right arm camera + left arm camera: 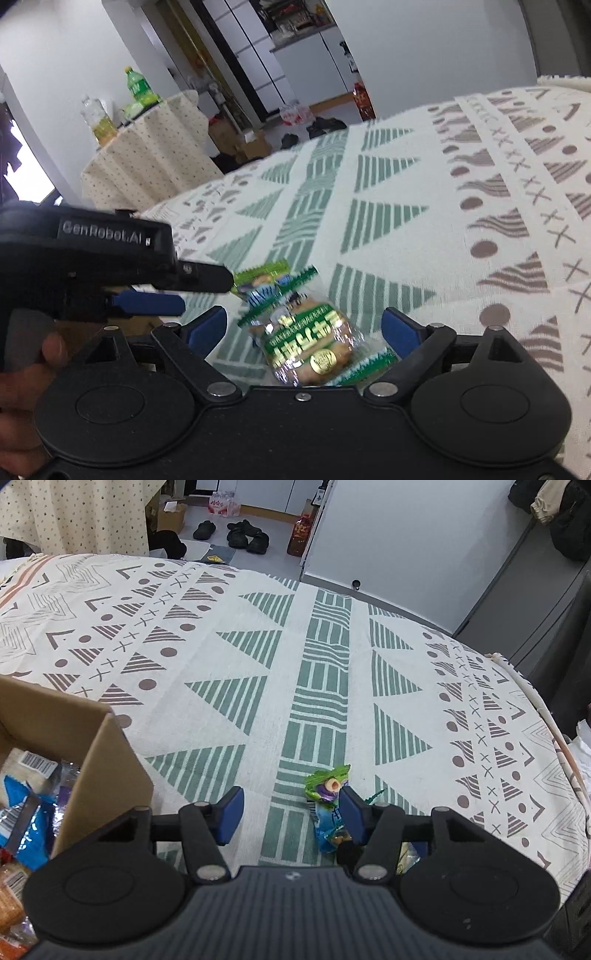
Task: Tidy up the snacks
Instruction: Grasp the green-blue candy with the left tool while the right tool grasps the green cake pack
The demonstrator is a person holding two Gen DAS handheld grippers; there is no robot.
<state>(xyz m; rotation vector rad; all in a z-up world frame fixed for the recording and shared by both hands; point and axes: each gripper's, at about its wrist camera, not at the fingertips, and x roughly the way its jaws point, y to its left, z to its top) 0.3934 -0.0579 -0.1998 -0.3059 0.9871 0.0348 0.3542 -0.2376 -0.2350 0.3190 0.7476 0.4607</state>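
A green and blue candy packet [327, 805] lies on the patterned tablecloth [229, 635], just inside the right finger of my open left gripper [291, 814]. In the right wrist view the same packet [264, 282] lies beyond a green cookie packet [314, 349], which sits between the wide-open fingers of my right gripper [304, 328]. The left gripper [155, 291] shows there from the side, close to the left of both packets. A cardboard box [107, 760] at the left holds several snack packs [26, 805].
The table edge curves round at the right [554, 731]. Beyond it stand a second clothed table with bottles [144, 147], shoes [247, 533] and boxes on the floor, and a grey cabinet [517, 602].
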